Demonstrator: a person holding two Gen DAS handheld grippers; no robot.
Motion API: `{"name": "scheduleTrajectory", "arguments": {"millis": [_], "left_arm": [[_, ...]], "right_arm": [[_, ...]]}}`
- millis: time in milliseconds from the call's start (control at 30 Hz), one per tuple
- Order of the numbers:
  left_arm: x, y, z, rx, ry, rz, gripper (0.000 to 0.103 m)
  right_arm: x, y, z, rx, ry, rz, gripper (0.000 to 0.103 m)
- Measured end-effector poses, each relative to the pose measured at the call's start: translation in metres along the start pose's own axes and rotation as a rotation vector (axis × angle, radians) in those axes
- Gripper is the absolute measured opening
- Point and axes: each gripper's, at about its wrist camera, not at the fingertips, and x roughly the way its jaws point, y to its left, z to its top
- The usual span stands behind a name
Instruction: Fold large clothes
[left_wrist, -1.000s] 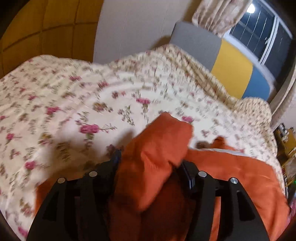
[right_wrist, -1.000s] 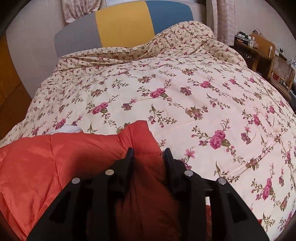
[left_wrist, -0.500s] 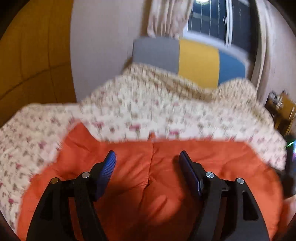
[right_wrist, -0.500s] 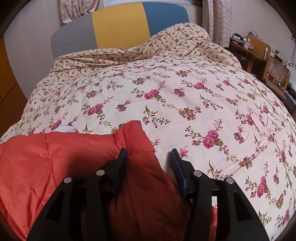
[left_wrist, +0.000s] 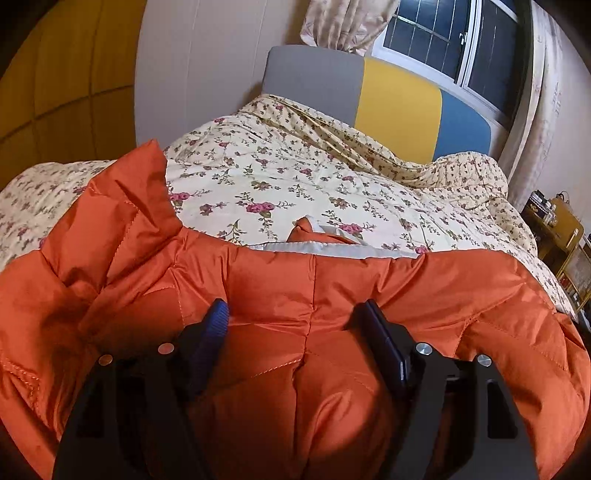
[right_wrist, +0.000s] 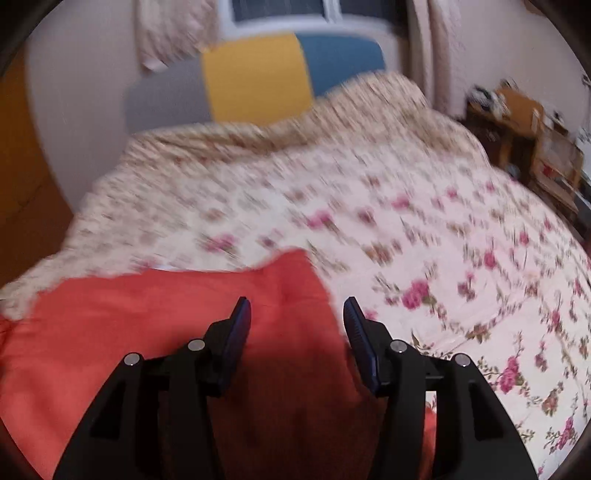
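While the orange quilted jacket (left_wrist: 332, 295) lay spread across the near end of the bed (left_wrist: 295, 184), over the floral quilt (right_wrist: 424, 229), the left gripper (left_wrist: 297, 317) hung just above its middle seam with jaws spread wide, clasping nothing. The right gripper (right_wrist: 297, 314) stood over the jacket's right edge, its jaws likewise parted and empty, though that view was blurred. One orange corner stuck up at the left, a pale grey lining showed along the far hem, and beyond were a grey, yellow and blue headboard (left_wrist: 399, 96), a curtained window (left_wrist: 454, 40) and cluttered wooden shelves (right_wrist: 524, 125) beside the bed.
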Motion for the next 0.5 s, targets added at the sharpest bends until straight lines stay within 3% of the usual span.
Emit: {"name": "scheduleTrajectory", "arguments": {"millis": [67, 167, 333, 500], "left_arm": [[0.0, 0.0, 0.0, 0.002, 0.0, 0.003, 0.074], [0.0, -0.001, 0.0, 0.004, 0.0, 0.006, 0.074], [0.0, -0.001, 0.0, 0.001, -0.002, 0.001, 0.074], [0.0, 0.0, 0.0, -0.005, -0.006, -0.006, 0.074]], "right_arm": [[-0.032, 0.017, -0.002, -0.047, -0.078, 0.079, 0.052], [-0.056, 0.049, -0.008, -0.147, -0.106, 0.183, 0.051], [-0.032, 0.082, -0.02, -0.24, -0.033, 0.226, 0.05], [0.005, 0.073, -0.032, -0.171, 0.061, 0.246, 0.053]]}}
